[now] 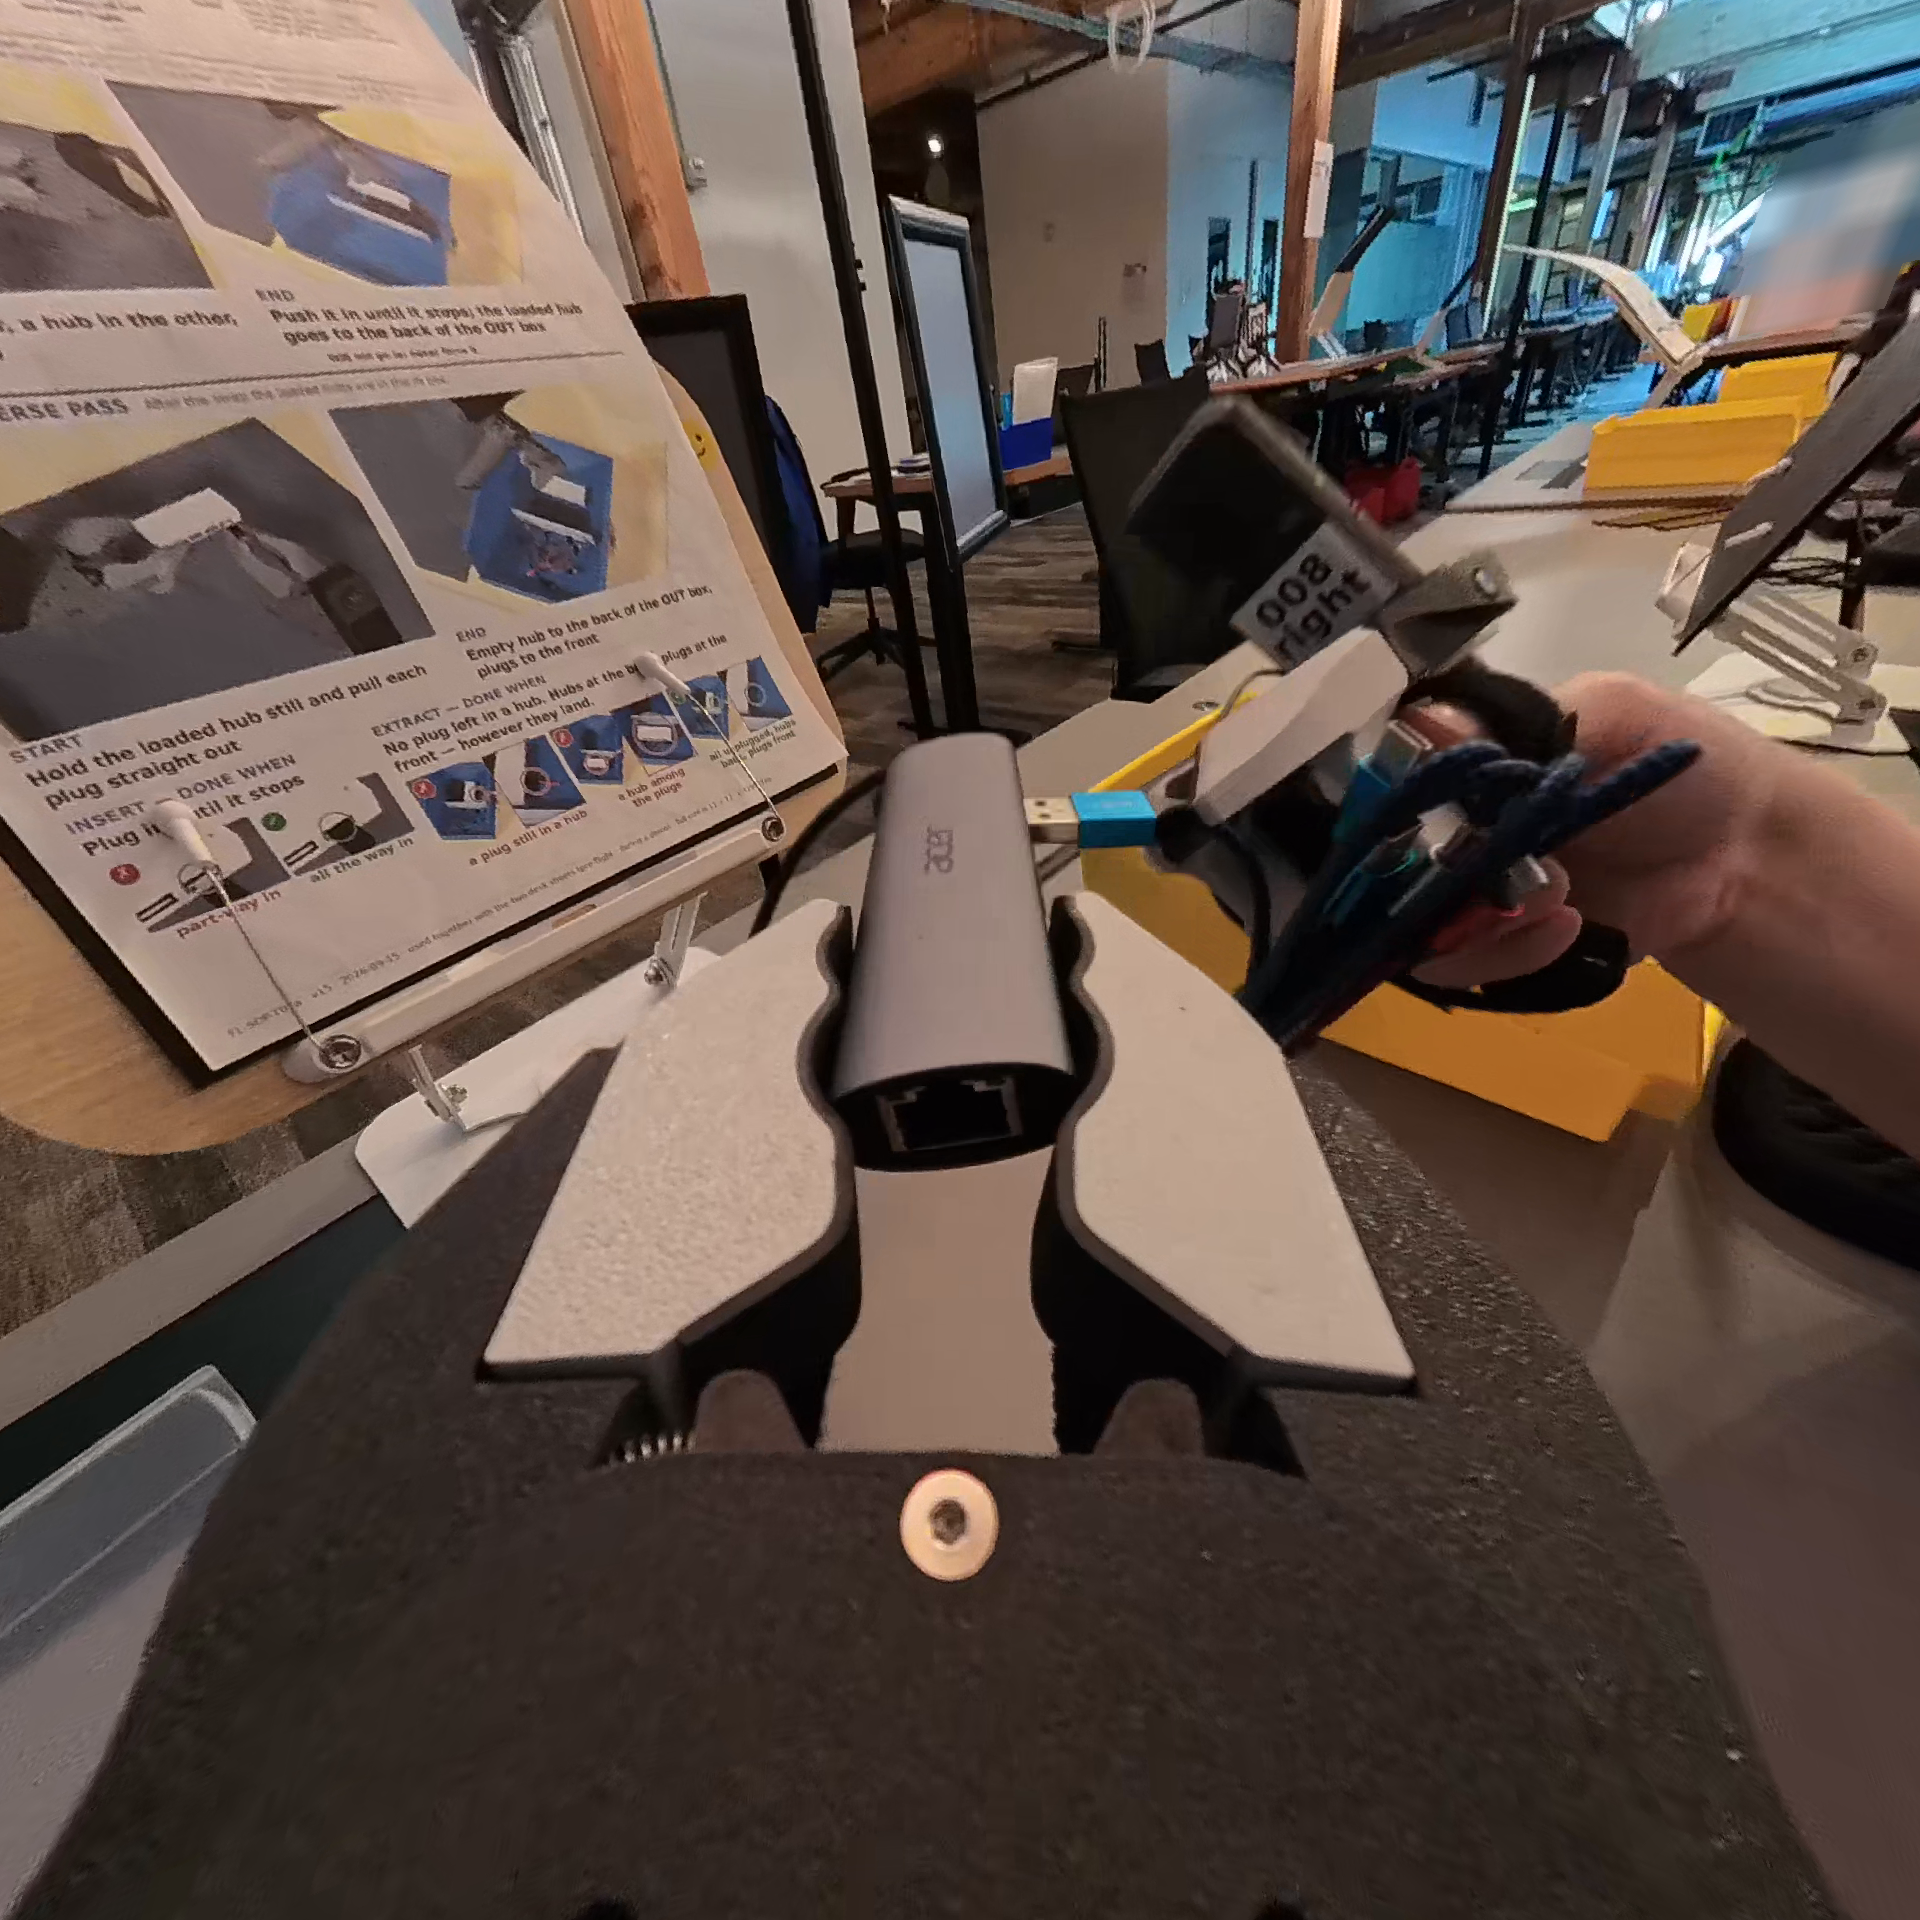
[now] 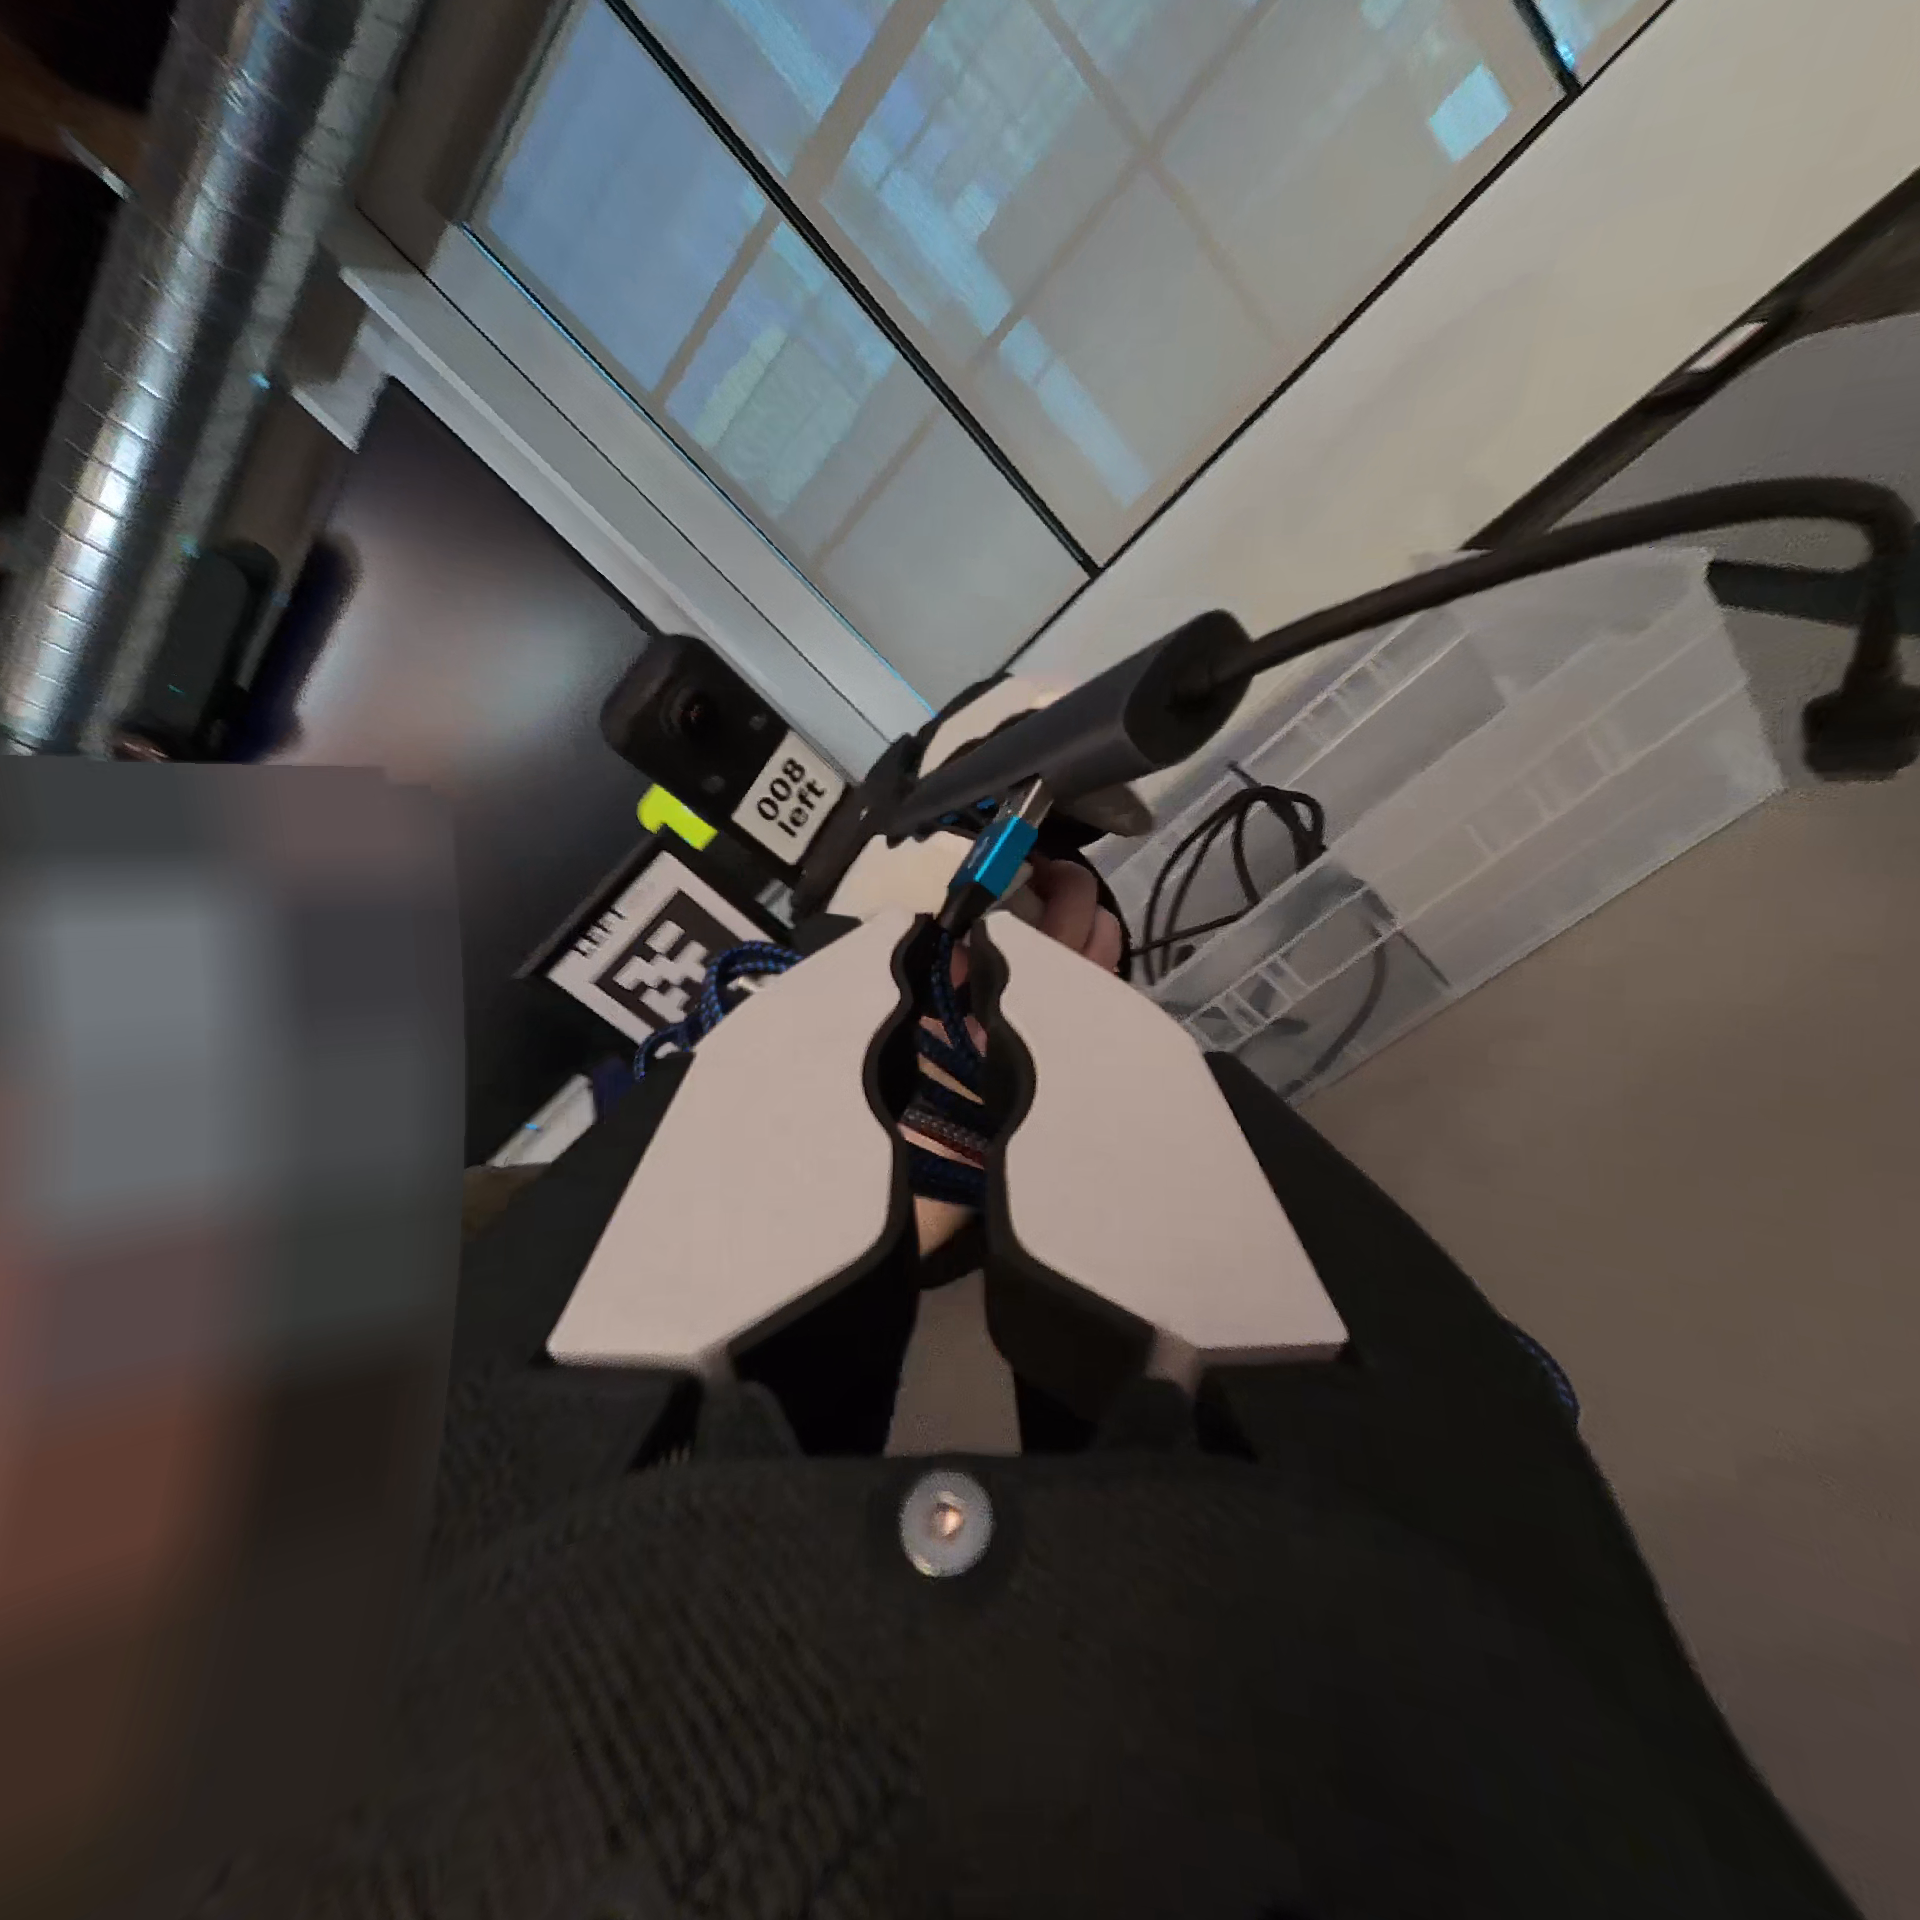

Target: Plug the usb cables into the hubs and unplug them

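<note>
Left gripper (image 1: 951,997): closest thing to the lens, clamped on the grey hub (image 1: 951,914) from both sides, network-port end facing the camera, so that part's sorted.
Right gripper (image 2: 951,961): squeezed onto the braided blue cable (image 2: 940,1081) just behind the plug, with the spare cable looped up in the person's hand (image 1: 1662,831).
Blue plug (image 1: 1107,816): metal tip is right at the hub's right-hand side, pointing into it. Looks like it's just beside a port or barely touching, not seated as far as I can tell.
Hub's own lead (image 2: 1455,582): black, runs off the far end and curls away.
Yellow bin (image 1: 1455,1029): sits on the table below the right gripper.
Clear bin (image 2: 1455,831): behind the hub in the right wrist view, some black cables inside.
Instruction sheet (image 1: 312,520): propped on a stand to the left.
Progress: early, I'd say. Hub held, cable held, roughly lined up. Pushing it home is left, then pulling it back out, plus any other cables.
Watch out: the approach looks a bit angled, so it might need squaring up first.
</note>
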The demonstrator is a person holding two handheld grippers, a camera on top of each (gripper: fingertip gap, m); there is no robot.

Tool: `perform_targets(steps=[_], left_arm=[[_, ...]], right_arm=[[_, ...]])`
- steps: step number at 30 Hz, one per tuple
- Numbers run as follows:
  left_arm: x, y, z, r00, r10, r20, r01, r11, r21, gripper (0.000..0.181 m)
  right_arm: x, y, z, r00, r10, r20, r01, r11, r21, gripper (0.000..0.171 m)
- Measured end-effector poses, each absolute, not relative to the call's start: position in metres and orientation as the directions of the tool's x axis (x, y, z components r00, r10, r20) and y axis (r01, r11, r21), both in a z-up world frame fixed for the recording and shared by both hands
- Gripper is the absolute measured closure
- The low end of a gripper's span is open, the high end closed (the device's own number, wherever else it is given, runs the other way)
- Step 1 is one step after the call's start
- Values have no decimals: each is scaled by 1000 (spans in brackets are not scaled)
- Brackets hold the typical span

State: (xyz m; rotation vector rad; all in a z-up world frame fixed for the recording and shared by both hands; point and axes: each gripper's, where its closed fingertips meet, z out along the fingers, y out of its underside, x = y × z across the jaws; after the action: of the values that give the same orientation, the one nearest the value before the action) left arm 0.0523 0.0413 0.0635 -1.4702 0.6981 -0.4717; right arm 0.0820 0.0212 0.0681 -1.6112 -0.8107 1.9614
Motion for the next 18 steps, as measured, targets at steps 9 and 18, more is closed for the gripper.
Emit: perform_targets(steps=[9,18], left_arm=[[55,39,68,736,-652,-182,-139,117,-983,144],[55,38,69,741,-639,-207,-150,144,-978,145]], right_arm=[[84,18,74,-119,787,-605,11,-608,-794,165],[84,15,75,-120,786,-607,21,-609,-793,164]])
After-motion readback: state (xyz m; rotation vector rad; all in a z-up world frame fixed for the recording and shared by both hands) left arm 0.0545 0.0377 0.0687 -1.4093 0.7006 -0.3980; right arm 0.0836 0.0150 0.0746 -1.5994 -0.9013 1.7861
